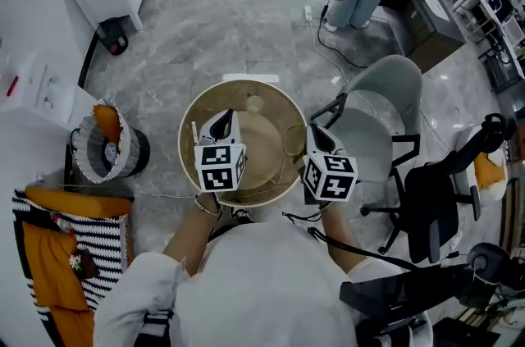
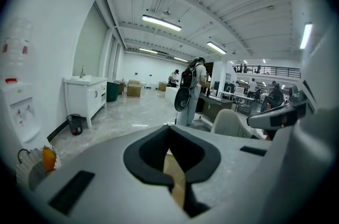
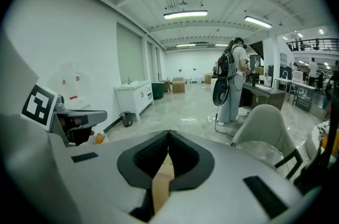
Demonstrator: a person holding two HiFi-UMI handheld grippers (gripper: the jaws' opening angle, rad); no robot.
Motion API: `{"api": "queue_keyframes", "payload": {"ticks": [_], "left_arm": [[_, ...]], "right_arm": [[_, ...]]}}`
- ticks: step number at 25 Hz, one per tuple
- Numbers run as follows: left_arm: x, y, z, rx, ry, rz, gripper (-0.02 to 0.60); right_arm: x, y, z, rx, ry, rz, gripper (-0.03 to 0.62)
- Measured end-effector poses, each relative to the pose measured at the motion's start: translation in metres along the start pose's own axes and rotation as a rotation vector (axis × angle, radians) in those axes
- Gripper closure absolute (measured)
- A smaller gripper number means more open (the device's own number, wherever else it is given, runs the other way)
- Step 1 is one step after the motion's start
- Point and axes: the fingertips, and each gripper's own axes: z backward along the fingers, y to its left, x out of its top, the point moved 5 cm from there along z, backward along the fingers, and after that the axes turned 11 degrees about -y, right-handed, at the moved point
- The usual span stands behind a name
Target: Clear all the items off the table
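Left gripper [image 1: 220,120]: closed on the near rim of the basket [image 1: 246,84]; in the left gripper view [image 2: 170,132] a tan strip of that rim [image 2: 175,172] sits pinched between the jaws.
Right gripper [image 1: 317,137]: closed on the same near rim, further right; the right gripper view [image 3: 169,137] shows the tan rim [image 3: 161,179] clamped.
Reason for hold: judged, two grips set apart on one rim keep a wide round basket level, where one grip would let it tip.
Basket: round, tan, held over the floor [image 1: 205,17] in front of the person's chest. The contents are faint, a pale disc and a thin loop by the right wall, and cannot be identified.
Table: in no view; any cleared items are presumably inside the basket.
Surroundings: a small basket [image 1: 125,142] holding something orange stands to the left; a grey chair [image 1: 394,83] is just to the right.
Writing: square black-and-white markers on each gripper's cube; no brand or word is readable.
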Motion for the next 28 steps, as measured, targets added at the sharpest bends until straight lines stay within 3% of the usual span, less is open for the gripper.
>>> {"api": "queue_keyframes", "payload": {"ticks": [10,14,18,23,28], "left_arm": [[-0.031,0.001,-0.041,0.074,0.091,0.029,0.574],[-0.032,0.003,-0.050,0.174,0.074,0.044,0.574],[-0.043,0.002,-0.047,0.294,0.082,0.109,0.574],[-0.084,0.010,-0.037,0.404,0.127,0.141,0.574],[-0.120,0.028,-0.031,0.483,0.160,0.164,0.574]], "right_arm": [[-0.021,-0.030,-0.058,0.064,0.094,-0.011,0.571],[-0.020,-0.042,-0.090,0.147,0.124,0.029,0.571],[-0.017,-0.046,-0.115,0.259,0.173,0.121,0.571],[-0.061,-0.046,-0.150,0.310,0.259,0.133,0.569],[-0.094,-0.037,-0.175,0.339,0.282,0.118,0.571]]}}
